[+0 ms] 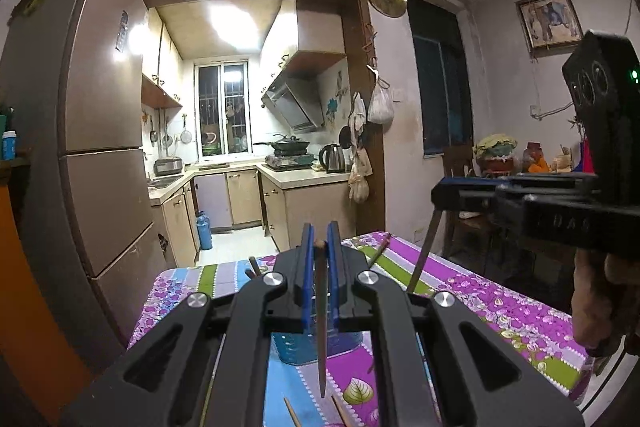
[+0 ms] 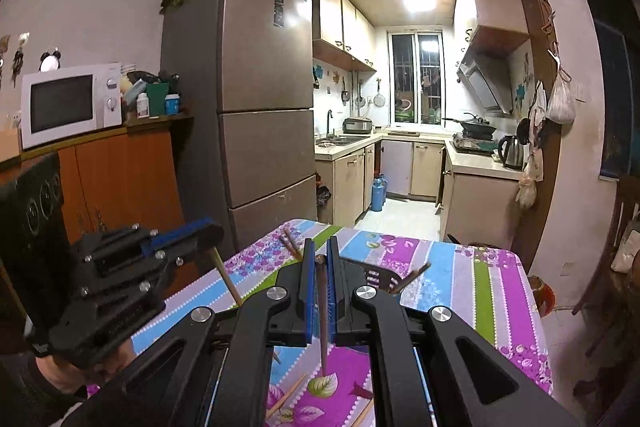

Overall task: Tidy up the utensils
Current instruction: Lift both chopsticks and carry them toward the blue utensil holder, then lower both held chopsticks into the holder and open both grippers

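In the left wrist view my left gripper (image 1: 320,241) is shut on a dark chopstick (image 1: 322,327) that hangs point down over a blue slotted basket (image 1: 298,351). Further chopsticks (image 1: 378,251) lean out from behind the fingers. My right gripper (image 1: 439,195) hovers at the right, holding a second chopstick (image 1: 423,253). In the right wrist view my right gripper (image 2: 320,255) is shut on that brown chopstick (image 2: 322,323), above the floral tablecloth (image 2: 472,287). The basket (image 2: 376,277) shows dark behind the right finger. My left gripper (image 2: 211,230) is at the left with its chopstick (image 2: 228,277).
Loose chopsticks (image 2: 286,395) lie on the cloth near the front edge. A tall fridge (image 2: 264,99) stands past the table's left side, an orange cabinet with a microwave (image 2: 68,103) beside it. A wooden chair (image 1: 460,187) and cluttered shelf are on the right.
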Tool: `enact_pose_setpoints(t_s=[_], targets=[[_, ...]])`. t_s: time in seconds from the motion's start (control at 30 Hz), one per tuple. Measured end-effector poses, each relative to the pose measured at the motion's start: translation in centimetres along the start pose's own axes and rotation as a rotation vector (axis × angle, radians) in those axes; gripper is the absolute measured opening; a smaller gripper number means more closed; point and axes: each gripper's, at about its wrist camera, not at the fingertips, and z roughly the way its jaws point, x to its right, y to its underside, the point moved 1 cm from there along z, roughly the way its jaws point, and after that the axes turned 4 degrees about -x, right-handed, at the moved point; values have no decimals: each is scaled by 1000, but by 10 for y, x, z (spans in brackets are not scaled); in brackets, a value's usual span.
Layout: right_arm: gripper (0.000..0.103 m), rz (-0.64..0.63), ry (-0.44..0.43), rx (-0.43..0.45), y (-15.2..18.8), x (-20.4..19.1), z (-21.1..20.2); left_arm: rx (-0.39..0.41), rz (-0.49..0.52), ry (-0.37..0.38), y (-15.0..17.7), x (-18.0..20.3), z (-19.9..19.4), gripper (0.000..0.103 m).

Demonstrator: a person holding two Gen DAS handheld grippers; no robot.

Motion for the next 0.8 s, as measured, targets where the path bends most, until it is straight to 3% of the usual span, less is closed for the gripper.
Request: enact_pose_setpoints(t_s=[0.5,0.8], targets=[[6,6,55,42,-80,19,6,66,-29,-27,-68,-15,13,5],[6,21,74,42,-106,36,27,103,-43,-49,-98,-25,34,5]])
